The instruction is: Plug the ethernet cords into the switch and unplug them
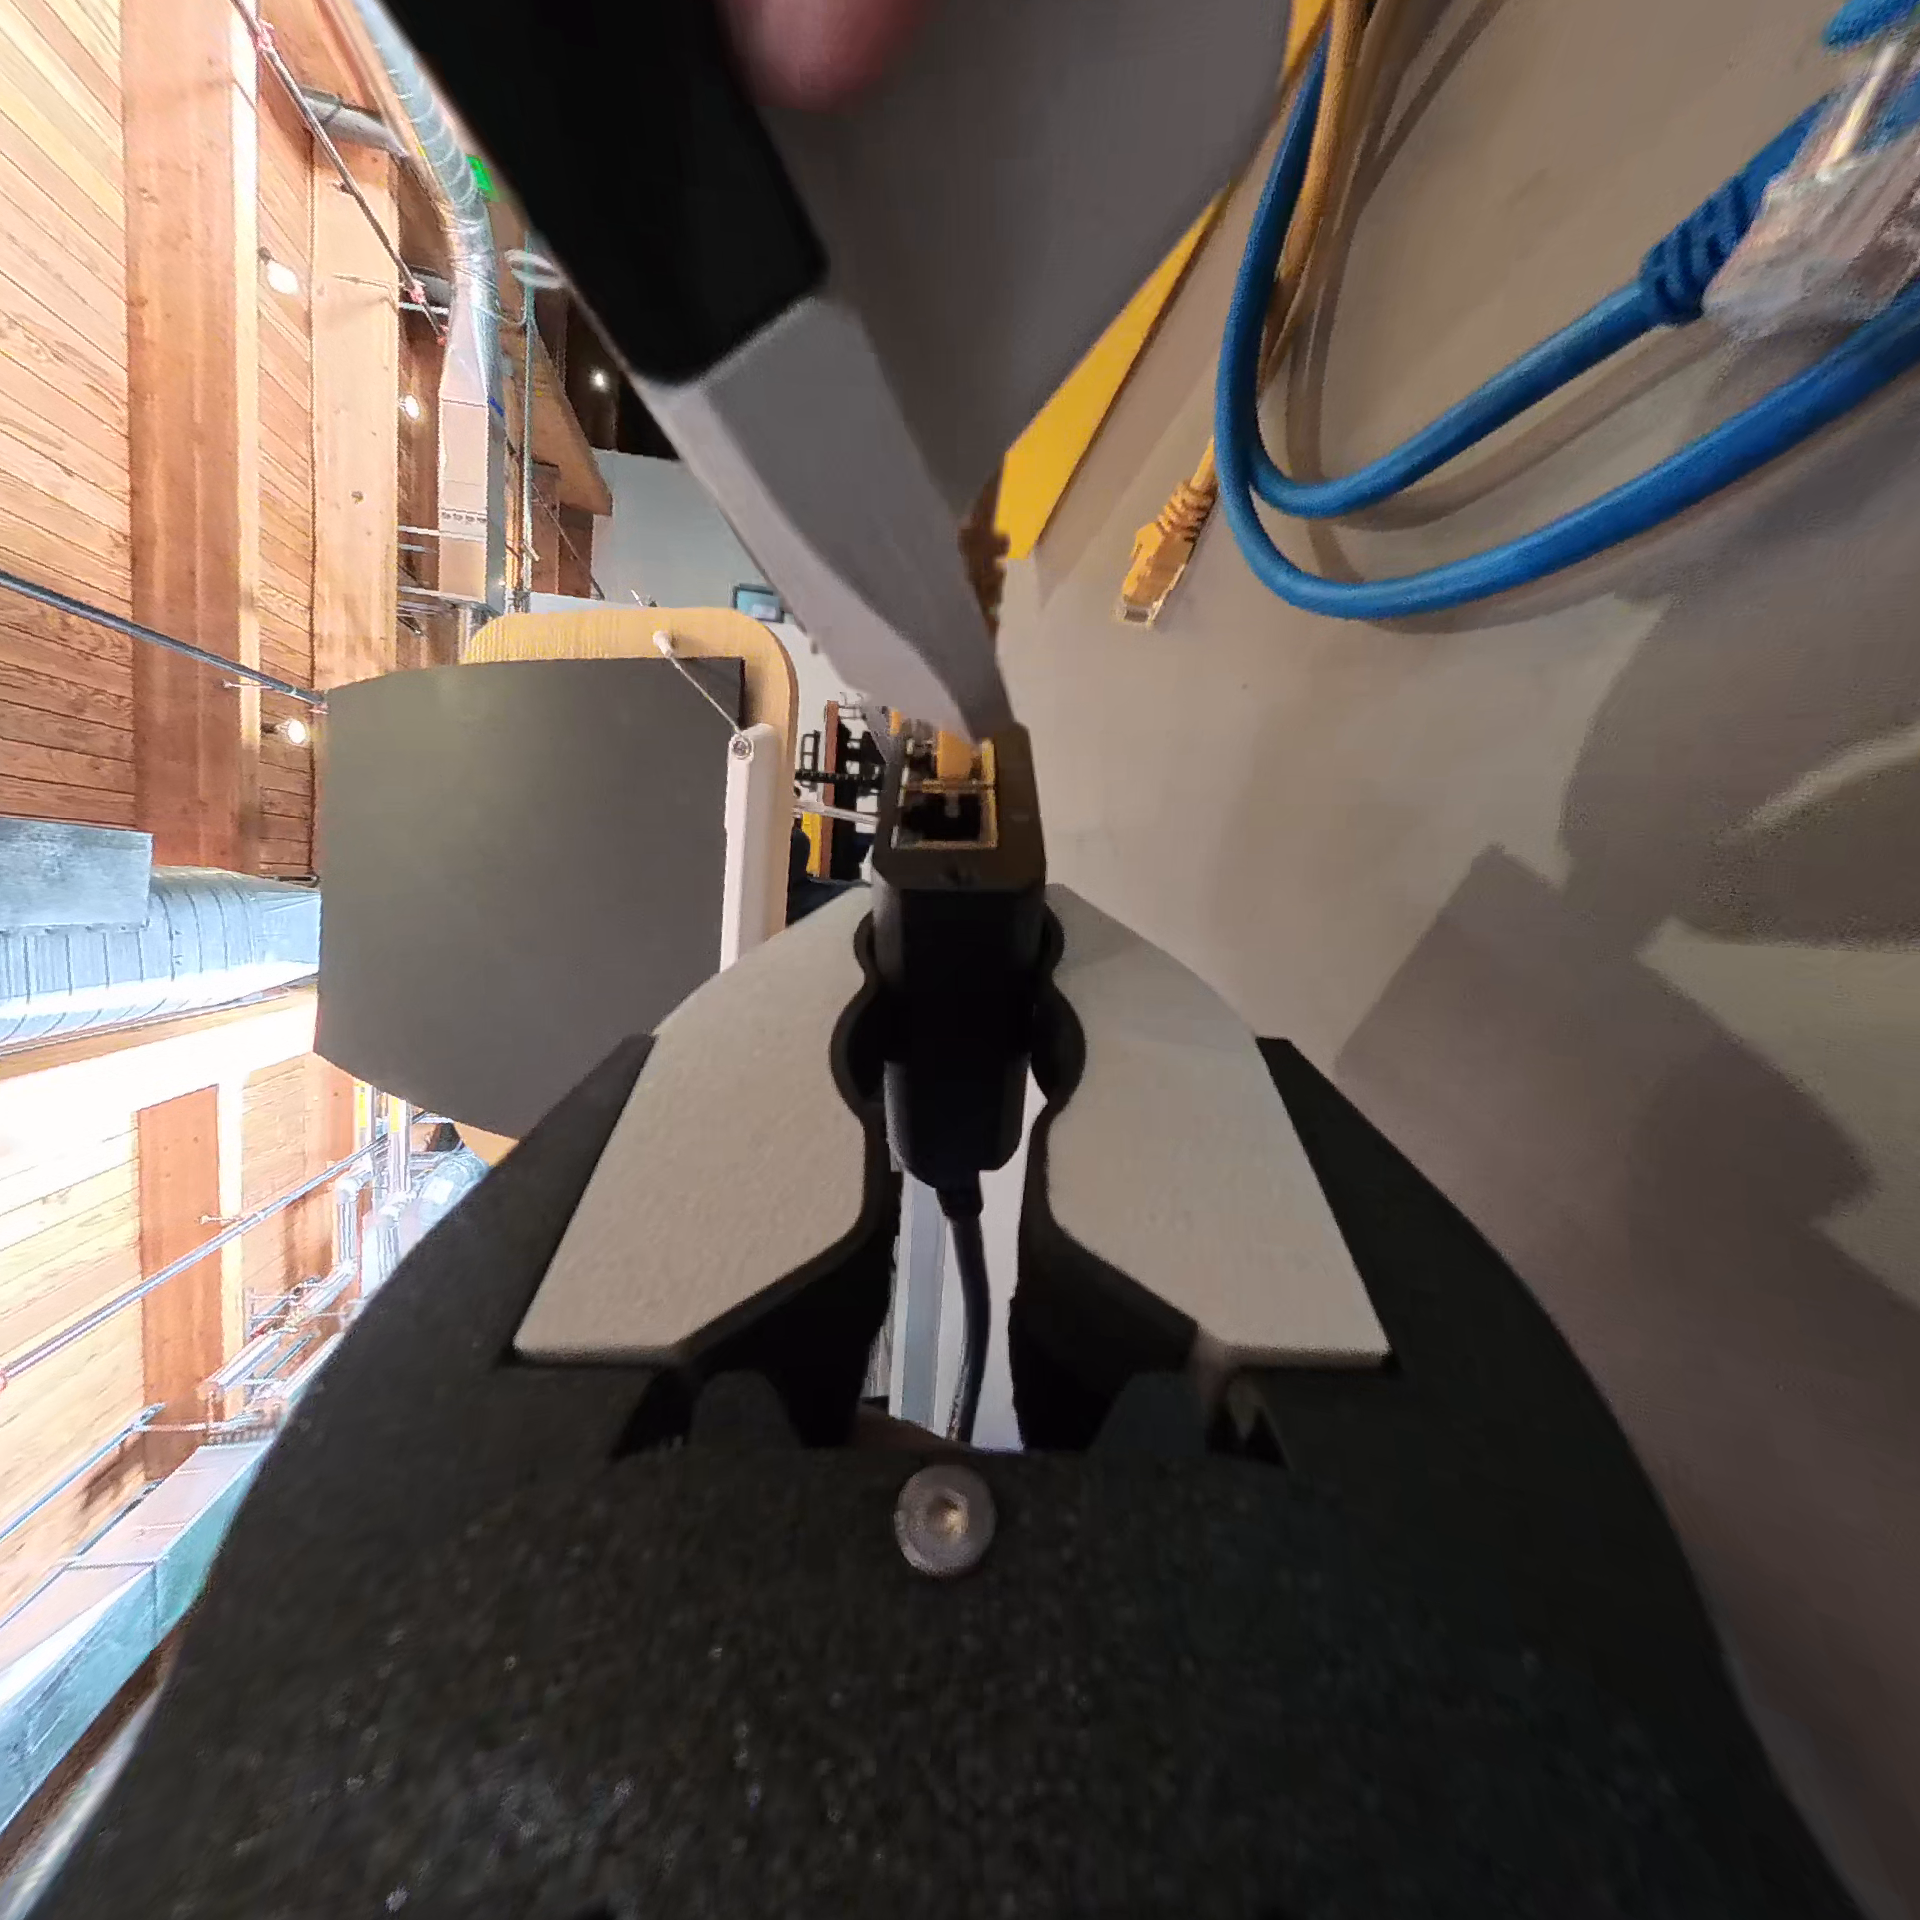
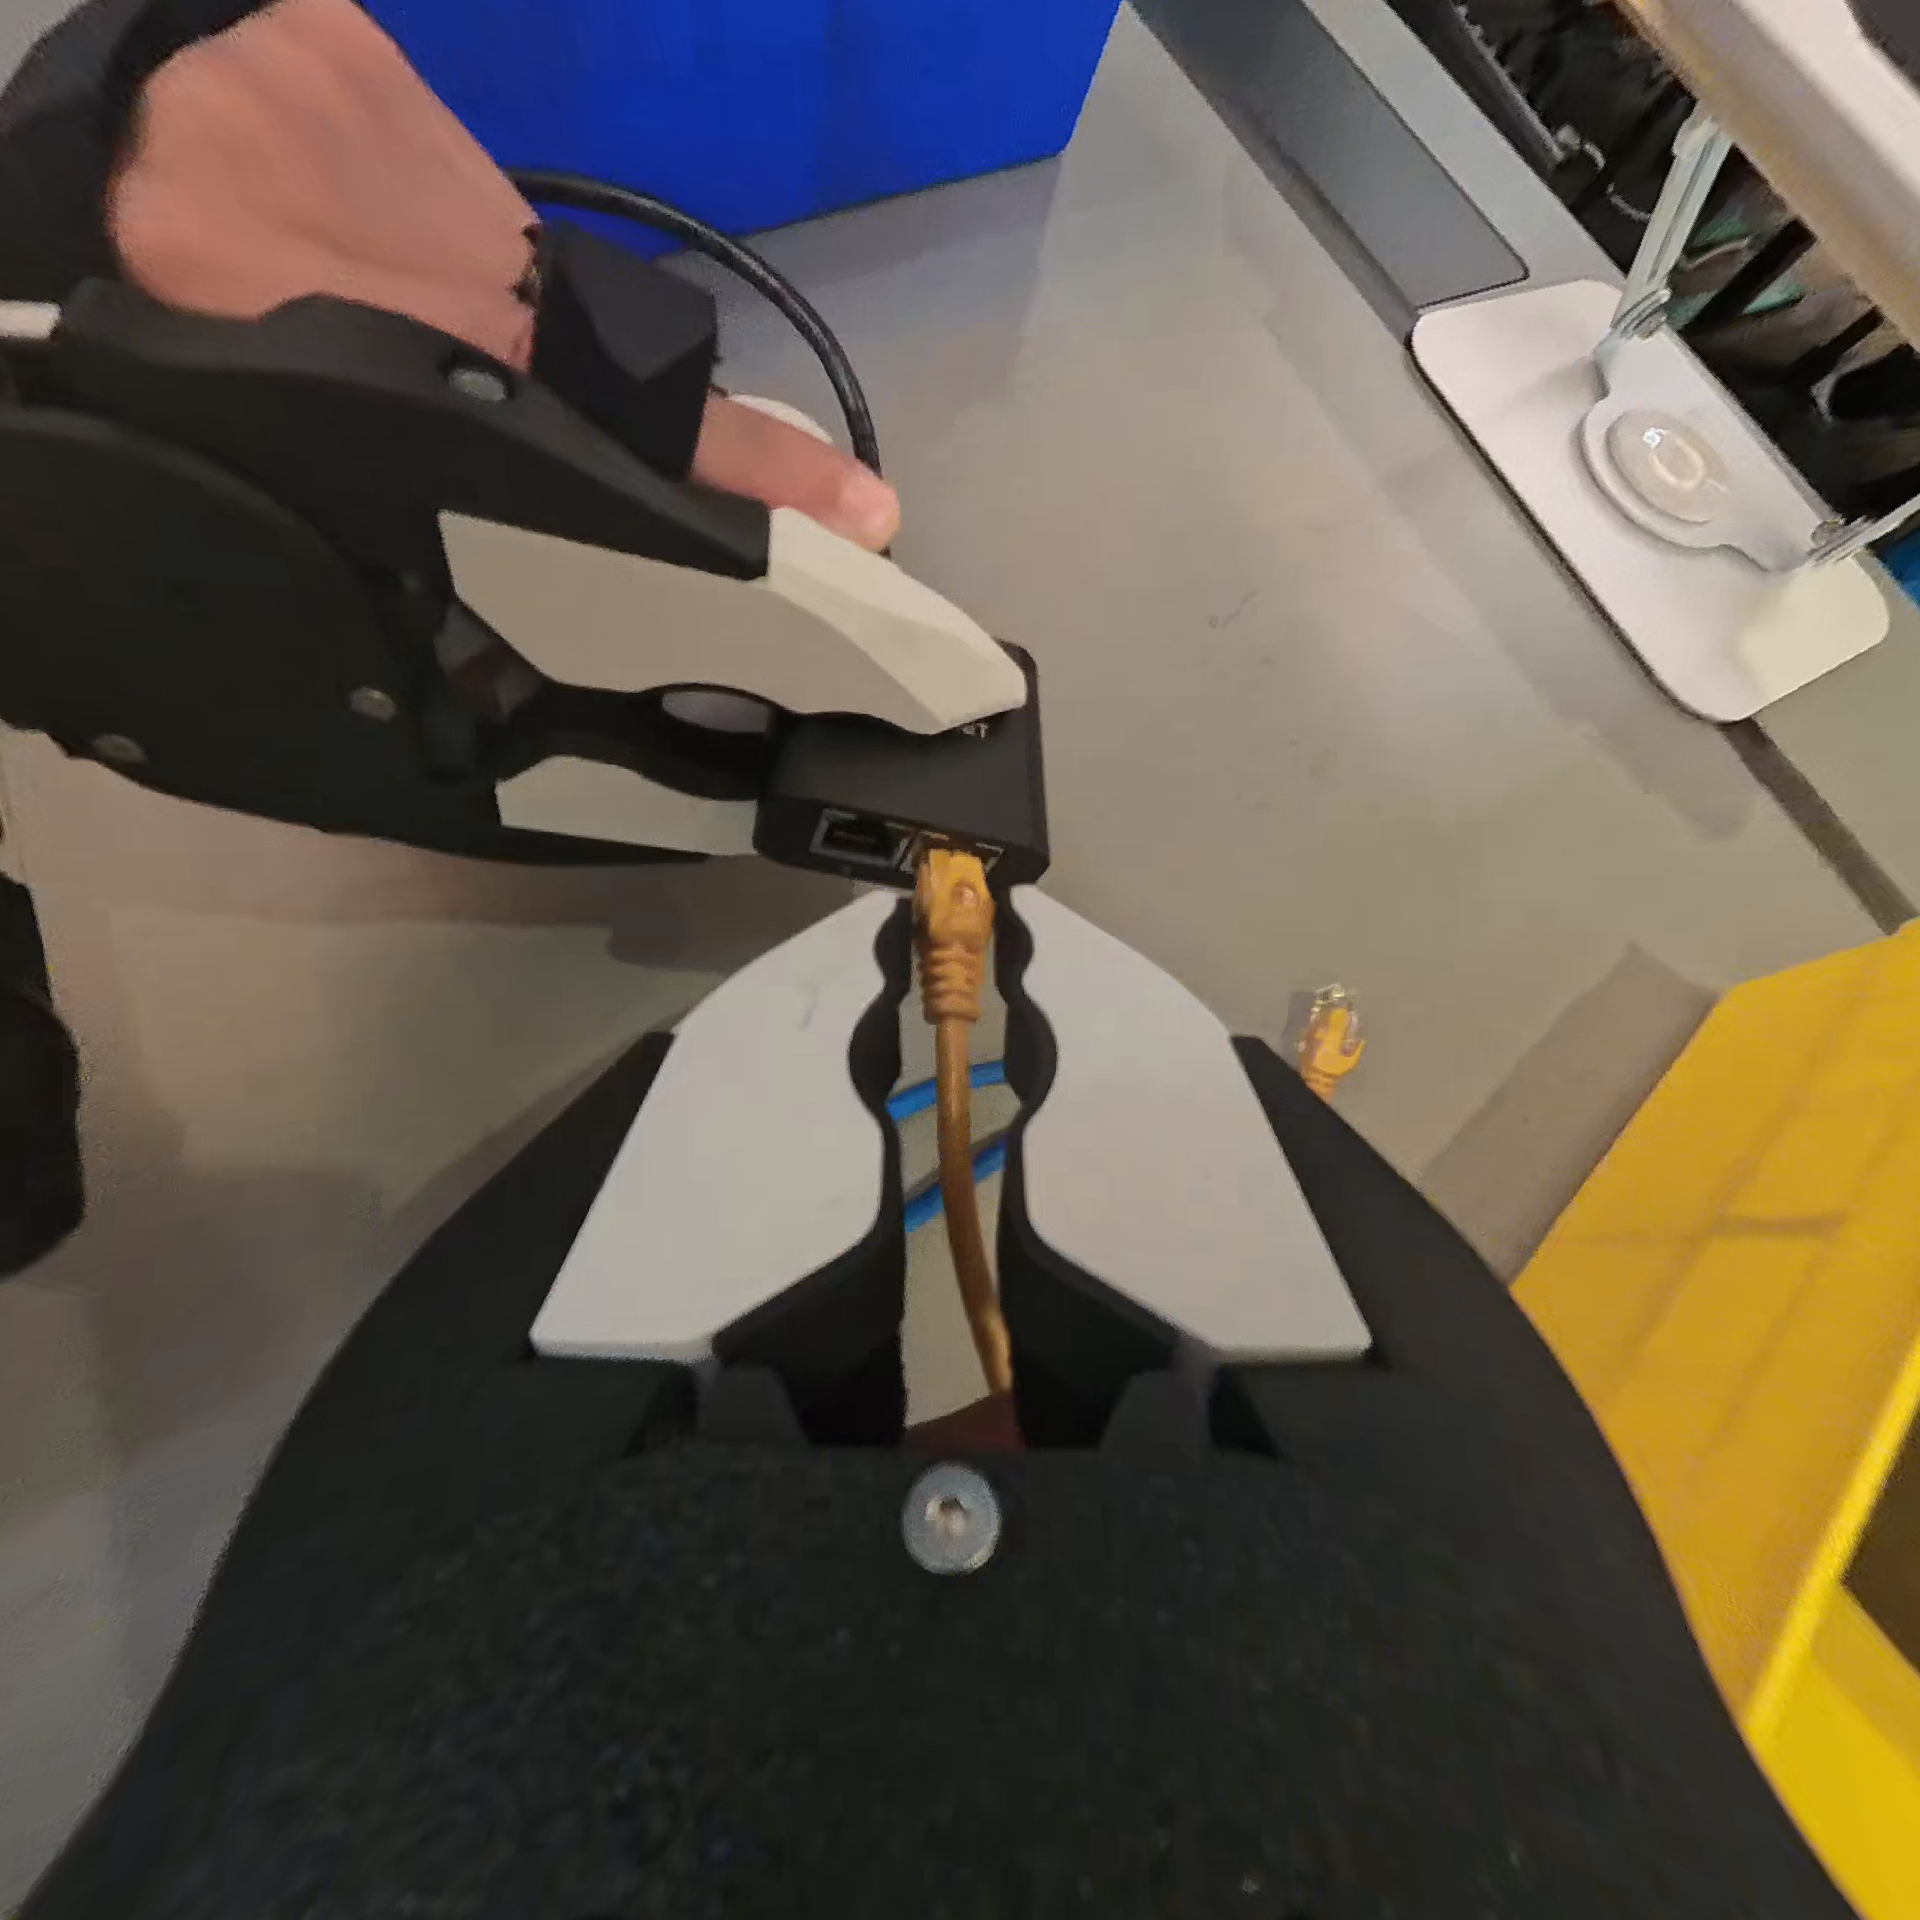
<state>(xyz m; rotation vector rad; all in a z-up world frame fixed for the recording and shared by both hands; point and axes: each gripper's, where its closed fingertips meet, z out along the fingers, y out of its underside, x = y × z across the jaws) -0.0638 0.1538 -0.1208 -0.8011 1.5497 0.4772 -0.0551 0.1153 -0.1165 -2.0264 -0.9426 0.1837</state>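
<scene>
While the right tongs (image 2: 954, 997) close around the orange plug (image 2: 952, 914), its tip sits right at the middle port of the switch (image 2: 914, 795), dead ahead at twelve o'clock. Whether it has clicked home, I cannot tell; the boot is out in the open and only the nose is in the socket. Over at ten o'clock in the right wrist view, the left tongs (image 1: 958, 997) are clamped tight on the switch, one grey finger (image 2: 831, 644) on top, one beneath, holding it up off the tabletop (image 2: 1299, 582). A hand (image 2: 312, 197) grips that tool, and a black lead (image 2: 790, 301) loops away behind.

By my reckoning we are early in the job: one orange cord at the port, one socket to its left open, the unplugging all to come. A second orange plug (image 2: 1330, 1039) lies loose on the tabletop at three o'clock, beside a yellow bin (image 2: 1714, 1299). From the left wrist view, a blue cord (image 1: 1455, 457) coils at one o'clock, its clear plug (image 1: 1808, 218) loose.

Looks-wise: small, matt black, boxy switch, ports in a row along one face; the orange cord (image 2: 961, 1174) runs back between the right fingers, gently bowed.
</scene>
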